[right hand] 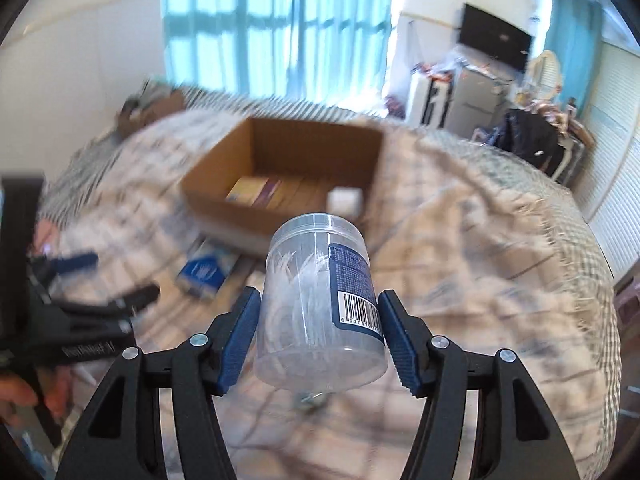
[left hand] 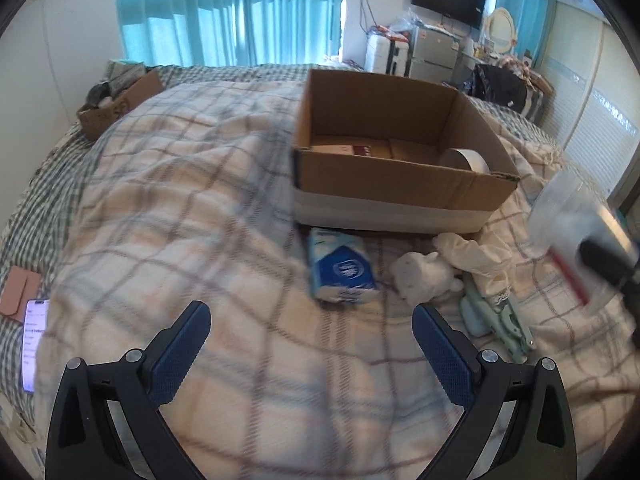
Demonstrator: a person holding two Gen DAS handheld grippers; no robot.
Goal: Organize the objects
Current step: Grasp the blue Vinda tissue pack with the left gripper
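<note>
Right claw clamped on a clear jar, pads pressed to its two sides, lid end pointing away from us. The jar hangs in the air above the plaid quilt. Ahead of the claw and slightly to its left stands the open box, already holding flat packets and a white roll. The picture is smeared, so we judge the arm to be in transit.

Left claw spread wide and empty, hovering low over the quilt. Just ahead of it lies a blue tissue pack; to the right of that, a white plush toy, a crumpled cloth and a pale green tool. The box sits beyond them.

To finish this step well, we judge that we should carry the jar clear over the near wall, lower it into a bare part of the floor away from the roll, and part the pads only once it rests there. The smooth plastic may slip if we loosen early. The left claw can take the tissue pack next.
</note>
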